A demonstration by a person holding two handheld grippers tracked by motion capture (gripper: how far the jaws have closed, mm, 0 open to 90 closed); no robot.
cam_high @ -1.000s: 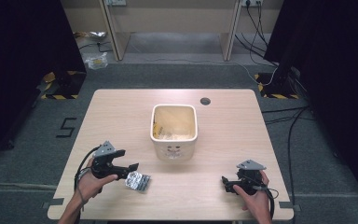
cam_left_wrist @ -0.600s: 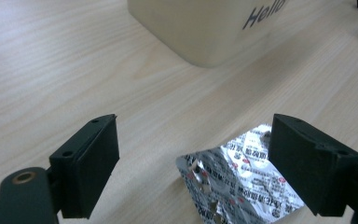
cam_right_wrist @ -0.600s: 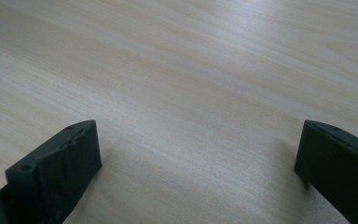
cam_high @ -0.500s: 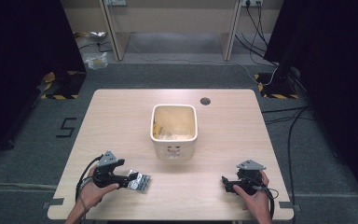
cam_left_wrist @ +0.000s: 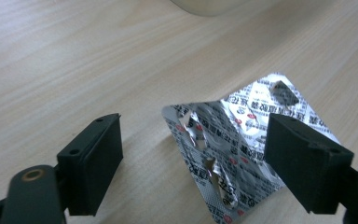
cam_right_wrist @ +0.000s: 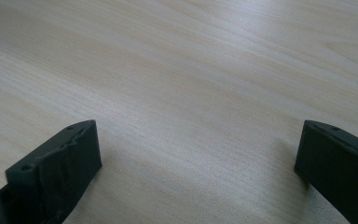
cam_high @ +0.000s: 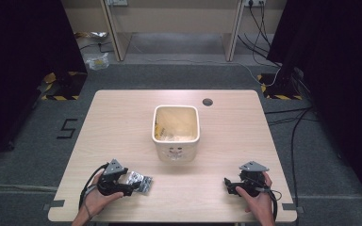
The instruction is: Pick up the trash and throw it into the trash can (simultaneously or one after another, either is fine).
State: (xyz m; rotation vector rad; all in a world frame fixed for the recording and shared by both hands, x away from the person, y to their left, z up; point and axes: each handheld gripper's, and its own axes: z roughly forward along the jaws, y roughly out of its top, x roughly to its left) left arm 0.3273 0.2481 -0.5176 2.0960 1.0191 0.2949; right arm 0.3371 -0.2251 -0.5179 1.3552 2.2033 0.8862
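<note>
Left tool [cam_left_wrist: 191,154], jaws wide and just closing around the crumpled silver foil blister pack [cam_left_wrist: 242,149] near the cream bin [cam_high: 176,132], could skid the flat foil across the desk [cam_high: 122,122].

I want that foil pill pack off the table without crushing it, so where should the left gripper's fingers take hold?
Take the foil pill pack by its thin edges, coming from above with the left gripper astride it. It lies flat on the table, slightly crumpled, so one lifted edge probably gives the fingers purchase.
</note>
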